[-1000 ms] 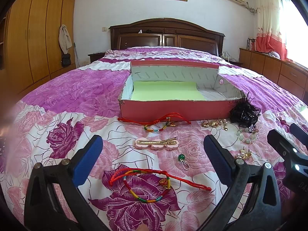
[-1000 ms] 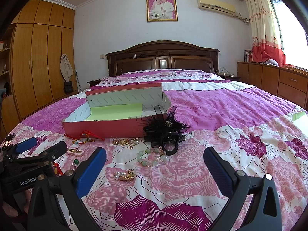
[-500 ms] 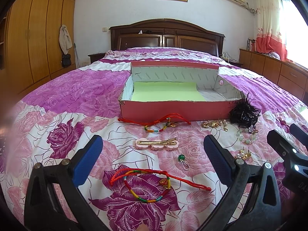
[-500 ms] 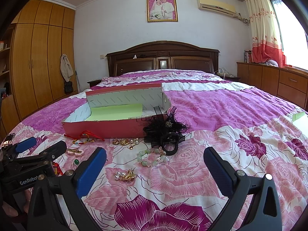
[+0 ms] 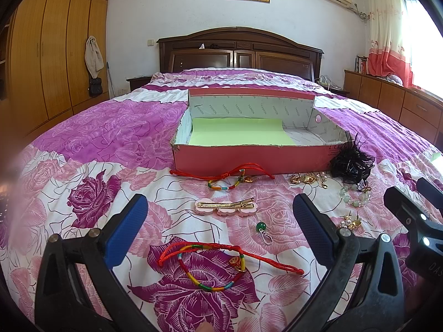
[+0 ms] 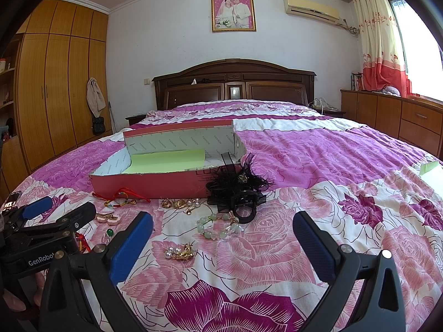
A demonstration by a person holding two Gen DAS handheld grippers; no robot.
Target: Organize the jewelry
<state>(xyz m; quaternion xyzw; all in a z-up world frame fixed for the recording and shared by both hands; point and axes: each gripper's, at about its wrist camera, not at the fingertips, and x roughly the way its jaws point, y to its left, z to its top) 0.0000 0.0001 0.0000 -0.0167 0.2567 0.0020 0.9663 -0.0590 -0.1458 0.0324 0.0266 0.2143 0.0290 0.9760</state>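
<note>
On the bed (image 5: 83, 144), near its foot edge, a shallow red box (image 5: 249, 159) sits open-topped with a green sheet lining its floor; nothing lies in it yet, so the sorting looks not yet begun.

Jewelry is strewn on the floral quilt between box and grippers:
- red cord bracelet (image 5: 221, 260), closest to the foot edge, directly ahead of the left gripper (image 5: 221, 229)
- pink hair clip (image 5: 224, 206) with a gold bar, just beyond it
- green bead charm (image 5: 263, 228), beside the clip
- second red cord bracelet (image 5: 229, 178), touching the box's front wall
- gold pieces (image 6: 181, 203) near the box front; possibly earrings or brooches, too small to tell
- black feathered hair claw (image 6: 239, 193), leaning against the box's right front corner
- pale bead bracelet (image 6: 218, 225), just beside the claw
- pearl-and-gold cluster (image 6: 180, 251), nearest the right gripper (image 6: 221, 238)

Left gripper: blue pads spread wide, empty, low over the quilt. Right gripper: likewise spread, holding nothing.

Judgement: each gripper faces its own half of the scatter, and the box's open top makes for short carries. The thin cord lying flat on soft quilt may be hard to pinch cleanly.
</note>
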